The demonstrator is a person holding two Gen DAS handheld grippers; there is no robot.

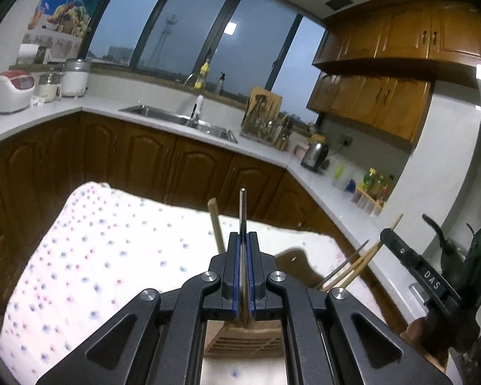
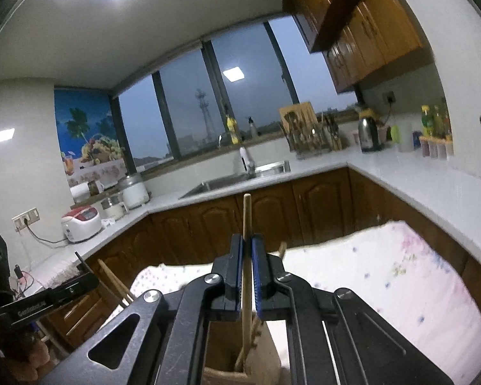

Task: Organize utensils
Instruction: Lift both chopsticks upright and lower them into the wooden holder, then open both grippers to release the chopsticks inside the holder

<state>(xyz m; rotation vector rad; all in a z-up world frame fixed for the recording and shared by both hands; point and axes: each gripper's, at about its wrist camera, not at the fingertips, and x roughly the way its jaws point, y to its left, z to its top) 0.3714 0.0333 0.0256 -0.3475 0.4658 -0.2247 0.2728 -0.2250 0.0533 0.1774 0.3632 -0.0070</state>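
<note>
The left gripper (image 1: 242, 240) is clamped on a thin, flat metal utensil (image 1: 242, 205), its head hidden. A round wooden stick (image 2: 247, 224) is pinched upright by the right gripper (image 2: 247, 243), above a wooden holder (image 2: 227, 346) cut off near the dotted cloth (image 1: 96, 256).

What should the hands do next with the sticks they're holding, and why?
Probably keep lowering both into the wooden holder. The right gripper is shut on a wooden chopstick whose lower end already dips into it. The left gripper is shut on a thin metal utensil, with the holder just below.
</note>
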